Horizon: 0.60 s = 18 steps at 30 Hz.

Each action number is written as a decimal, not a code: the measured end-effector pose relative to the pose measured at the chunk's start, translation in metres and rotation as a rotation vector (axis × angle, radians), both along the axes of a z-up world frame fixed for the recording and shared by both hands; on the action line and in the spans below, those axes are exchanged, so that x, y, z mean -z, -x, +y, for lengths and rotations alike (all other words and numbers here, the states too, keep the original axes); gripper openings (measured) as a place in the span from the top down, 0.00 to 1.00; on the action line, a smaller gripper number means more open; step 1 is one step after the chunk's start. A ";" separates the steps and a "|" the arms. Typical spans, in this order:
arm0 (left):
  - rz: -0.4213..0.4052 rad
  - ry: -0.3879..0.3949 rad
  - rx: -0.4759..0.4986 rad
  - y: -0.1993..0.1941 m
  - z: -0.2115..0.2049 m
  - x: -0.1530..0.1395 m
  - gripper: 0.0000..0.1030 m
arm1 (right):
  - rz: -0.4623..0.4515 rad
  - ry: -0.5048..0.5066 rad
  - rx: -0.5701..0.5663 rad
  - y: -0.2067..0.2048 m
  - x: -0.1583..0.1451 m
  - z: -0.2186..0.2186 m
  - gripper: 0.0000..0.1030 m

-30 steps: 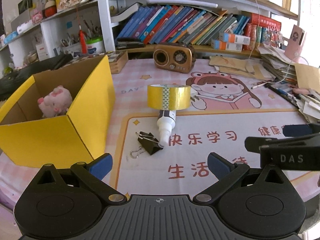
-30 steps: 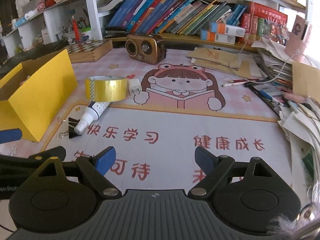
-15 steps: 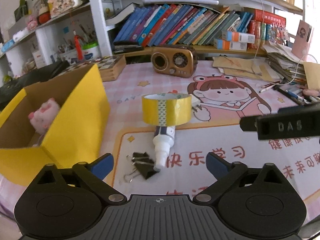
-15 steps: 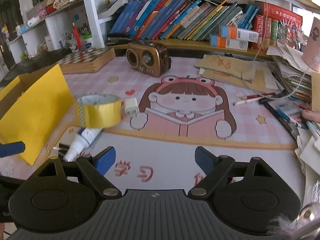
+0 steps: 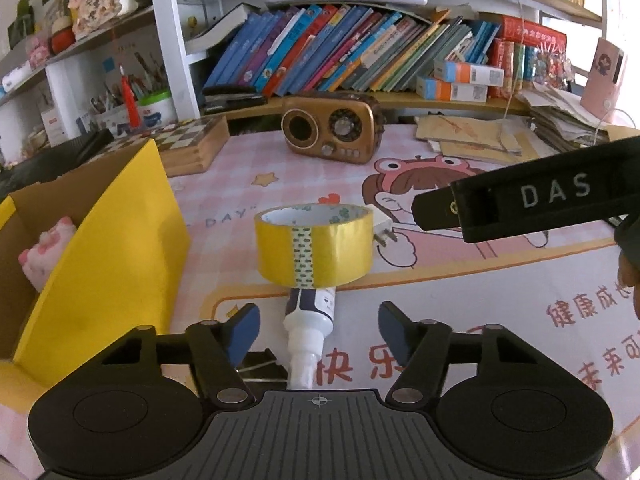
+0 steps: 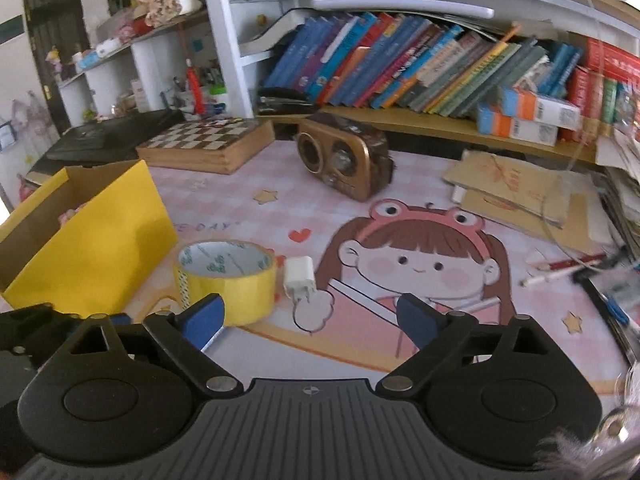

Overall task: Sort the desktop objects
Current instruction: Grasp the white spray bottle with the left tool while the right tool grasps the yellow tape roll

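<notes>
A yellow tape roll (image 5: 314, 246) stands on the pink desk mat, atop the back of a white glue bottle (image 5: 308, 332) that lies pointing at me. A black binder clip (image 5: 262, 368) lies left of the bottle tip. My left gripper (image 5: 319, 330) is open and empty, its fingers either side of the bottle. A white plug charger (image 6: 299, 278) lies right of the tape roll (image 6: 226, 282). My right gripper (image 6: 310, 320) is open and empty, just in front of the charger. A yellow cardboard box (image 5: 104, 248) at the left holds a pink plush toy (image 5: 46, 252).
A brown retro radio (image 5: 332, 128) and a wooden chess box (image 5: 188, 148) stand at the back of the desk. Bookshelves rise behind. Papers, envelopes and pens (image 6: 520, 188) crowd the right side. The right gripper's body (image 5: 540, 200) crosses the left wrist view at right.
Both grippers have moved forward toward the tape roll and charger. The left gripper now straddles the glue bottle; the right gripper has risen and closed in on the charger.
</notes>
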State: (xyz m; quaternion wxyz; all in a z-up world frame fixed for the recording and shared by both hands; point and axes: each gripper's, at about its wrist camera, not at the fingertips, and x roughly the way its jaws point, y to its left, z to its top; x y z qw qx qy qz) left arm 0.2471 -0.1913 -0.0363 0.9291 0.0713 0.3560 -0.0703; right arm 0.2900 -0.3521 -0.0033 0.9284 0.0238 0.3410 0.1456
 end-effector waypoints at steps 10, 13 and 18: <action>0.079 -0.001 -0.004 -0.026 0.002 0.024 0.58 | 0.008 -0.005 -0.047 -0.014 0.001 0.011 0.09; 0.094 0.008 -0.025 -0.033 0.005 0.029 0.58 | 0.014 -0.013 -0.072 -0.019 0.003 0.016 0.09; 0.081 0.010 -0.013 -0.039 0.005 0.032 0.58 | 0.037 -0.021 -0.128 -0.034 0.009 0.028 0.09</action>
